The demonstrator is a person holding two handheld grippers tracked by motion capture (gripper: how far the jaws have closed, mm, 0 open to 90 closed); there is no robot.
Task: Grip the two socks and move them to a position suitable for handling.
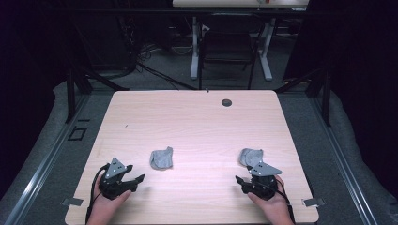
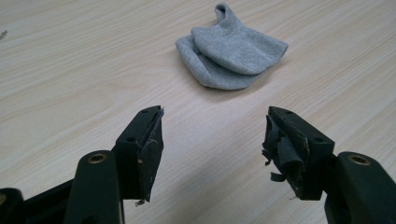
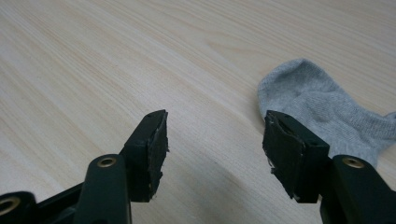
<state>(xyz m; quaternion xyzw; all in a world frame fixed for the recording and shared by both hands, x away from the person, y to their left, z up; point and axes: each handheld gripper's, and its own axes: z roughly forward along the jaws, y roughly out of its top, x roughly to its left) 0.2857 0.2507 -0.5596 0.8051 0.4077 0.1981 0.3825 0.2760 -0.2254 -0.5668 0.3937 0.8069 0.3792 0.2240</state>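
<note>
Left gripper held at near table edge, jaws apart, nothing between them; right gripper likewise held low, jaws apart and empty; folded grey sock lies just ahead of left jaws, second grey sock just beside right jaws, both flat on wood; judged step: approach for pickup; jaws best kept wide, lowered over bunched fabric edge, then closed; dark hole seen at far edge.
</note>
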